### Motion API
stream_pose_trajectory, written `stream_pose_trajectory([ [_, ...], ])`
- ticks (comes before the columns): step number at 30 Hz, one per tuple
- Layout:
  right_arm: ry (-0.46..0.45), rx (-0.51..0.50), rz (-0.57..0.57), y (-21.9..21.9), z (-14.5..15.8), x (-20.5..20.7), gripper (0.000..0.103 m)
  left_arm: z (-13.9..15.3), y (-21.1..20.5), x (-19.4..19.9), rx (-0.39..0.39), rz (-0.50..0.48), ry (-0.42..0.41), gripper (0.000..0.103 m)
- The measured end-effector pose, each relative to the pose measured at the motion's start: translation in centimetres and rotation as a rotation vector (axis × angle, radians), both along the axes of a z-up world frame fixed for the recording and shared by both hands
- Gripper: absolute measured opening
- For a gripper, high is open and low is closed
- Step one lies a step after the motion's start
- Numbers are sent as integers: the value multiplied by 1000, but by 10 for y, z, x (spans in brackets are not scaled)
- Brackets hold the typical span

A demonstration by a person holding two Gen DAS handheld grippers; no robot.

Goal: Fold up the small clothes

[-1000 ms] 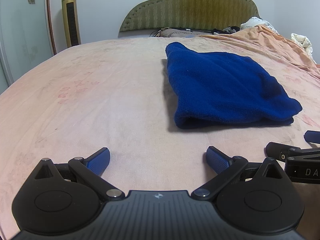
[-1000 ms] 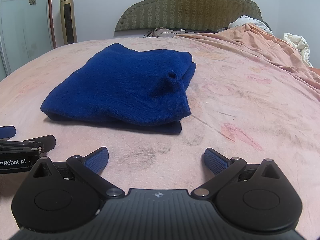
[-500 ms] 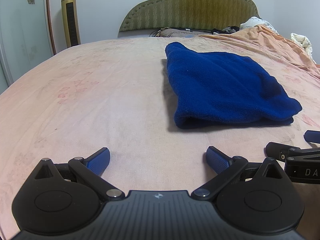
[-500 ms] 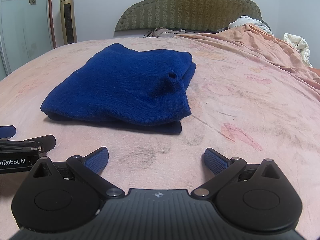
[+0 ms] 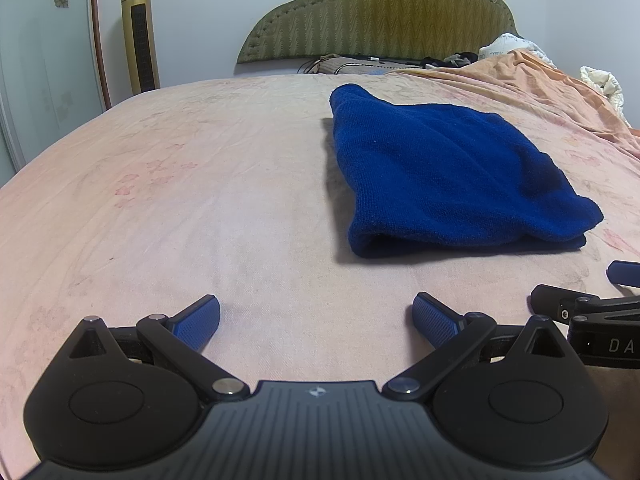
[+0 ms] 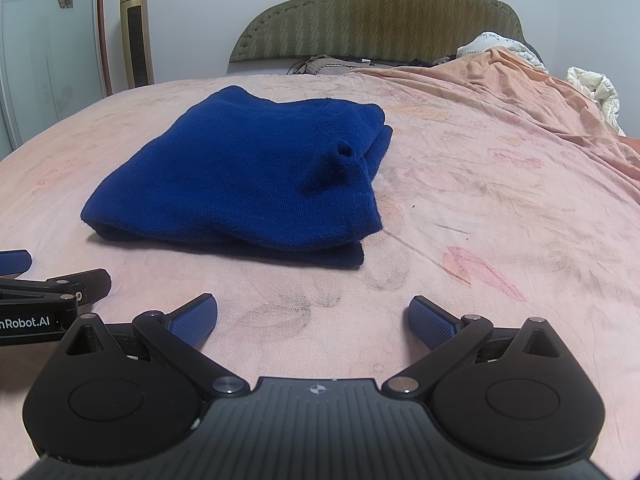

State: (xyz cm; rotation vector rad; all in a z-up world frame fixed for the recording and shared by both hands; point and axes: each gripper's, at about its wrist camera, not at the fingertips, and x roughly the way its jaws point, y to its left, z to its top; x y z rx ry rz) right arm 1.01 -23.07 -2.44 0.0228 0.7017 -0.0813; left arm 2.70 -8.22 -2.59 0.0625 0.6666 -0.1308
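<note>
A dark blue knitted garment (image 5: 444, 176) lies folded into a thick rectangle on the pink bed sheet (image 5: 200, 184). The right wrist view has the garment (image 6: 256, 176) ahead and to the left, with a small raised pucker near its right edge. My left gripper (image 5: 316, 316) rests low over the sheet, open and empty, a short way in front of the garment's near left corner. My right gripper (image 6: 312, 314) is also open and empty, in front of the garment's near right corner. Each gripper shows at the edge of the other's view.
A padded olive headboard (image 5: 384, 12) stands at the far end of the bed. Crumpled orange bedding (image 6: 520, 80) and a white quilt (image 6: 596, 88) lie at the back right. A gold tower fan (image 5: 140, 36) stands by the wall at the left.
</note>
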Motion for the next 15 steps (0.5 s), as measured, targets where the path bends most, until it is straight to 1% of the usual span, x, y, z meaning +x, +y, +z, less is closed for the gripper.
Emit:
stream_pose_trajectory([
  [15,-4,-4,0,-1,1,0,103,4,-1,-5,11,-14,-9,103],
])
